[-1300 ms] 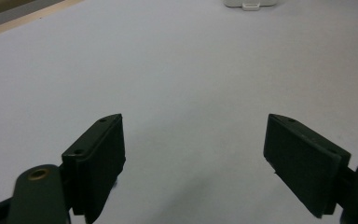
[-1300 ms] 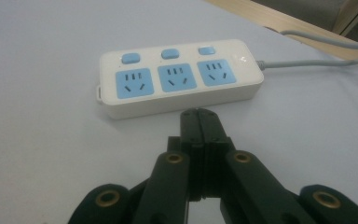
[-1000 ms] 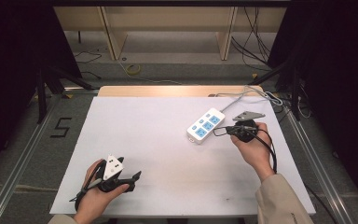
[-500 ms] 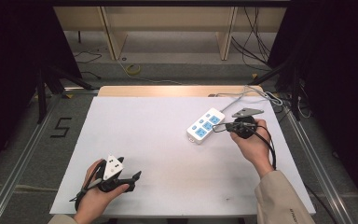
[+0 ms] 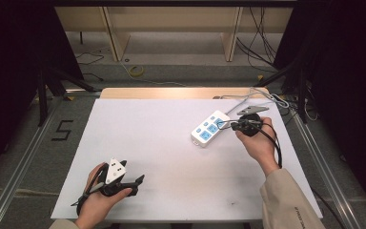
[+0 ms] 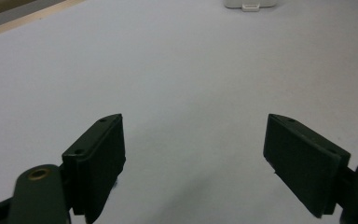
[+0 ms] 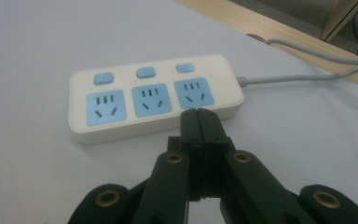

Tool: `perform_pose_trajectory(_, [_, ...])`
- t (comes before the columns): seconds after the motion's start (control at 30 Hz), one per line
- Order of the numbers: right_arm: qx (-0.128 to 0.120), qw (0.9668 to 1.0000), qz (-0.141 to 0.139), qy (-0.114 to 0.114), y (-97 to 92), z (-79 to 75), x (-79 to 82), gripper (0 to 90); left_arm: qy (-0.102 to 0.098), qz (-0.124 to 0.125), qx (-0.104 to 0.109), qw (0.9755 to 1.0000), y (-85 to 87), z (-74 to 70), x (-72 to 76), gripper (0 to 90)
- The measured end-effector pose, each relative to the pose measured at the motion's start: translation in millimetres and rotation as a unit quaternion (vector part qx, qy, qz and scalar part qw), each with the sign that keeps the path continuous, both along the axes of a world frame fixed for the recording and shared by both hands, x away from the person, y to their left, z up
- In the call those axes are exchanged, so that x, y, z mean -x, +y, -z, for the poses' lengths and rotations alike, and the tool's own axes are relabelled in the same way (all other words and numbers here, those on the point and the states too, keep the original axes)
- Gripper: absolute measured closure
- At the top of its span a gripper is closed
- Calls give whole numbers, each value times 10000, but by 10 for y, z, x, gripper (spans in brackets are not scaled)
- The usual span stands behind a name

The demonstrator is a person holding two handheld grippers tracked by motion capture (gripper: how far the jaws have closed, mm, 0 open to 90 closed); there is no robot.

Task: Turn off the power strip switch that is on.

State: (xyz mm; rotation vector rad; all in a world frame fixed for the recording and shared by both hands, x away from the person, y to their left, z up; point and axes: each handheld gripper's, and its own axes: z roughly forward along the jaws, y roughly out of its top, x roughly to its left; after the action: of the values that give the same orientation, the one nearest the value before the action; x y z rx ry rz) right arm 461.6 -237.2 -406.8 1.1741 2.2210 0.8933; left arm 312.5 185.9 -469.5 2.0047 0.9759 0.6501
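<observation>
Little has shifted since the earlier frame: the right hand-held gripper [image 5: 229, 125] has edged only slightly at the power strip, and the left one has kept its place.

On the white tabletop [image 5: 171, 157], the left hand-held gripper [image 5: 136, 182] rests near the front edge, jaws wide apart and empty, apparently parked in reserve. The white plastic three-socket power strip with blue outlets and switches [image 7: 154, 100] lies flat at the right, grey cord trailing away; the right hand-held gripper's jaws are pressed together into one narrow tip at its nearest socket, probably for poking a switch.

White power strip [image 7: 156, 100] with light blue sockets and buttons, grey cord [image 7: 307, 77], on a plain white table [image 5: 162, 143]; black grippers.
</observation>
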Motion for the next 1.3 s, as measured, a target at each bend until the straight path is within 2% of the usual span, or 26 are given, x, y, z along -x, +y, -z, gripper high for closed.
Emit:
perform_pose_trajectory(0.43, [97, 9999, -18, 85, 57, 5, -158, 900, 1, 5, 2, 10000, 1, 0, -1, 205])
perform_pose_trajectory(1.3, [103, 9996, 22, 268, 158, 70, -413, 900, 3, 7, 14, 10000, 0, 0, -2, 206])
